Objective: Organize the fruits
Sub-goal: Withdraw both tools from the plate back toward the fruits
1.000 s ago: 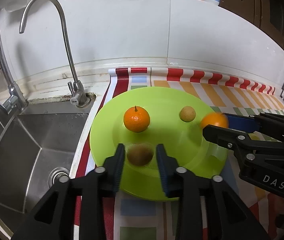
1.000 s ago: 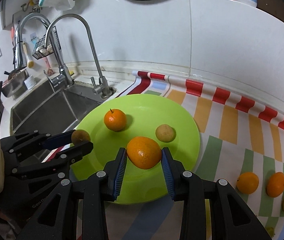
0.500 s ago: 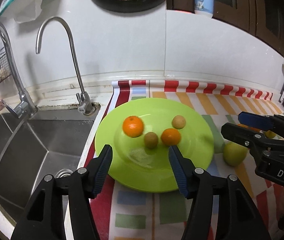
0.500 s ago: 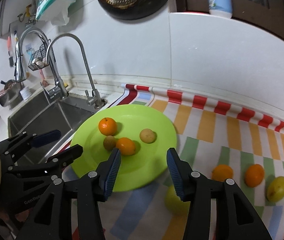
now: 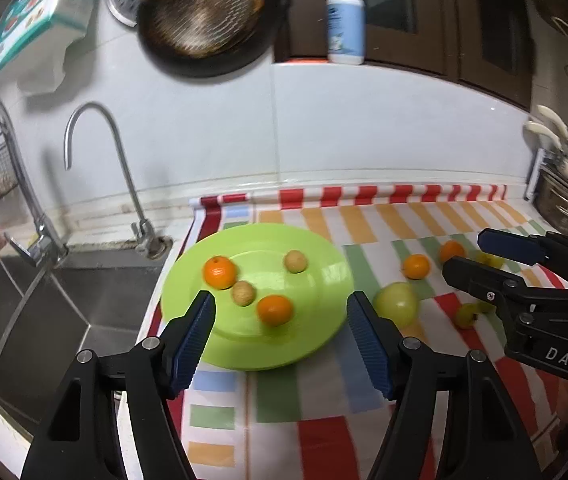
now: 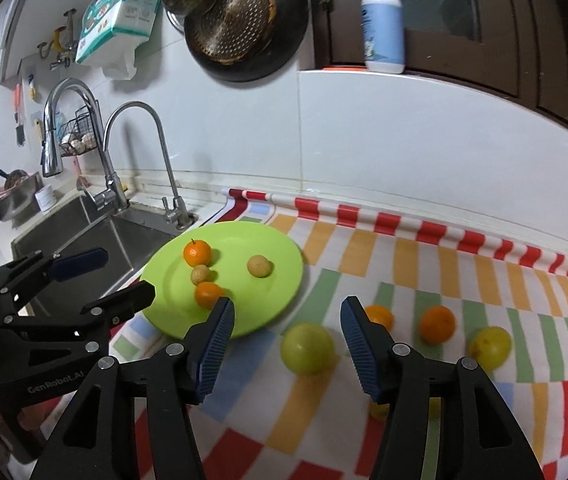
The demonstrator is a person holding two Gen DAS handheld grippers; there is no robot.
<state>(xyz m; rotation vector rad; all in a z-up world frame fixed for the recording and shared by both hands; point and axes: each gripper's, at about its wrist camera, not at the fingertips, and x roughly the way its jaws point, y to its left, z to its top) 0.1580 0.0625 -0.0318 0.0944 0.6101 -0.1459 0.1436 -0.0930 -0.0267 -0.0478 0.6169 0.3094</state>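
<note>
While four fruits are sitting on the lime-green plate, I am holding both the left hand-held gripper and right hand-held gripper spread, empty, a green apple lying beside the plate.

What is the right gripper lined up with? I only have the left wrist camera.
Observer: In its own camera, the right gripper is open and the green apple lies on the cloth just ahead, framed between the fingers and untouched.
Operator: What lies past the apple?
Observer: Two oranges, then a lemon in full view, all on the cloth.
Operator: Anything under that gripper?
Observer: A small yellow fruit shows partly beneath one finger.
</note>
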